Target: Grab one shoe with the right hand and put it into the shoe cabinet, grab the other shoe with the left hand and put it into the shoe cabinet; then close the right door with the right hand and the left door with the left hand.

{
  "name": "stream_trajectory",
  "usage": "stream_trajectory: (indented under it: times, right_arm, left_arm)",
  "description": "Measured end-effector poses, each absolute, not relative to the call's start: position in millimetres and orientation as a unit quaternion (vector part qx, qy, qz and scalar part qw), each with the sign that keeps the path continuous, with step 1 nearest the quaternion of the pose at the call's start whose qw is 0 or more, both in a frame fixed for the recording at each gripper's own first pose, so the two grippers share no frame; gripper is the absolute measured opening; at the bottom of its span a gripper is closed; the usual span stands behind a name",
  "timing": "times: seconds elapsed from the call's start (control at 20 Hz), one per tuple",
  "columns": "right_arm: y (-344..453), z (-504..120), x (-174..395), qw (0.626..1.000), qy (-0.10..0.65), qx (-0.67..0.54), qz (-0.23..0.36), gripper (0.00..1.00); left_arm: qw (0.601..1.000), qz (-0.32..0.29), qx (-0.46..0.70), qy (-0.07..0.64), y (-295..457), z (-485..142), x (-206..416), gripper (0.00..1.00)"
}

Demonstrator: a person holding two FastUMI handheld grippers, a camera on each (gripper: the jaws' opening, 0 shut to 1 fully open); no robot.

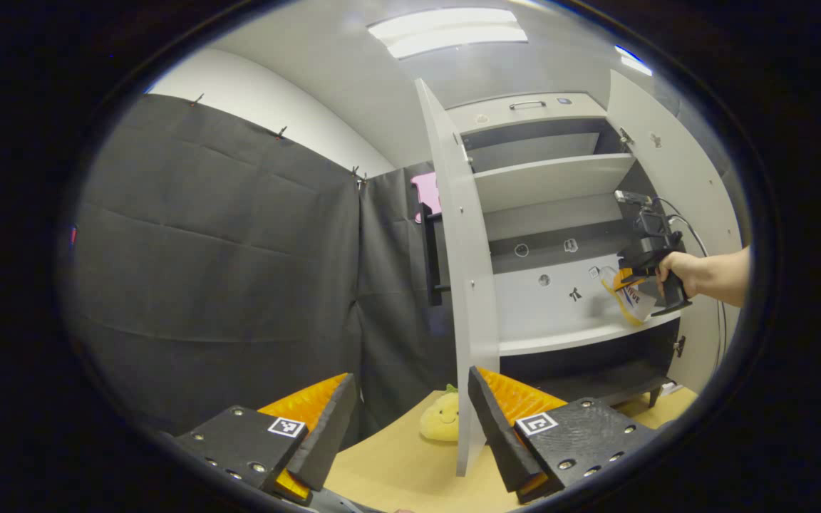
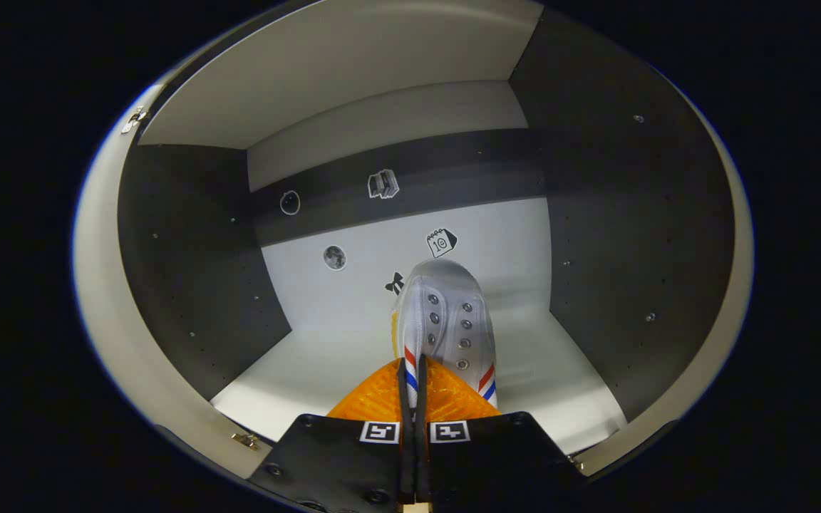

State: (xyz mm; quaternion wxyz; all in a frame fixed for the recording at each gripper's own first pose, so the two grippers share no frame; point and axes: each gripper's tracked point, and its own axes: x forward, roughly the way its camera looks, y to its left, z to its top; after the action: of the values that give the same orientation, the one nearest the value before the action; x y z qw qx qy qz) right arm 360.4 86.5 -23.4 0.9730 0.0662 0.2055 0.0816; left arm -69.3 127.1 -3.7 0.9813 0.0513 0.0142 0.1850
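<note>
The white shoe (image 2: 446,320) hangs toe-first inside the shoe cabinet (image 1: 560,185), over the pale shelf (image 2: 311,356) of the middle compartment, and I cannot tell whether its sole is touching the board yet. My right tongs (image 2: 414,377) are nearly shut, both fingers pinching the thin heel edge of the shoe — a canvas upper by the look of it, so I judge it light and soft, likely to sag and swing from so small a hold. A firmer place would be the stiffer heel rim or the side wall near the eyelets, not the floppy tongue. From the left gripper view I see the same shoe (image 1: 628,296) held at the shelf front by a hand (image 1: 674,271) on the right tool, with the left door (image 1: 464,285) and right door (image 1: 674,178) both swung wide. My left tongs (image 1: 410,420) stand wide open and hold nothing, hovering above the bench (image 1: 396,470), where a yellow plush toy (image 1: 442,420) sits just behind the left door's lower edge.
</note>
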Motion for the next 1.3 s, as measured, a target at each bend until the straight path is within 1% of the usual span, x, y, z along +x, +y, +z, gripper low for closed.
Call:
stream_trajectory:
  times: [0.35,0.4,0.45,0.5,0.6,0.65,0.7,0.85,1.0,1.3]
  right_arm:
    - [83.5,-53.7,391.3,0.968,0.241,0.061,0.035,0.02]
    - [84.3,-57.9,392.8,0.967,0.245,0.061,0.034,0.02]
    - [82.2,-59.6,393.2,0.968,0.243,0.055,0.033,0.05]
    - [86.4,-55.0,392.8,0.97,0.233,0.056,0.046,0.07]
    - [87.8,-42.5,389.2,0.976,0.208,0.041,0.046,0.31]
    - [87.5,-31.9,385.6,0.979,0.193,0.032,0.049,0.34]
    - [91.2,-25.8,377.7,0.982,0.181,0.026,0.058,0.46]
    - [91.3,2.7,353.4,0.989,0.131,0.026,0.067,0.98]
    - [88.7,28.9,316.8,0.993,0.085,0.017,0.08,0.97]
    - [64.6,54.2,241.0,0.997,0.02,0.009,0.071,0.97]
  left_arm:
    - [0.979,0.192,0.061,0.027,132.5,-13.0,-71.9,0.92]
    - [0.979,0.192,0.061,0.03,134.0,-15.7,-71.9,0.92]
    - [0.979,0.19,0.061,0.032,134.1,-16.8,-71.5,0.92]
    - [0.98,0.189,0.06,0.033,134.0,-18.4,-72.3,0.92]
    - [0.981,0.181,0.057,0.04,132.5,-23.0,-71.6,0.92]
    - [0.982,0.174,0.055,0.043,131.0,-25.5,-70.8,0.92]
    - [0.983,0.167,0.052,0.046,129.2,-30.3,-69.6,0.91]
    - [0.987,0.14,0.042,0.06,110.2,-50.3,-55.0,0.92]
    - [0.99,0.108,0.03,0.084,94.9,-72.9,-50.0,0.92]
    - [0.991,0.032,0.007,0.132,50.9,-116.8,-32.6,0.92]
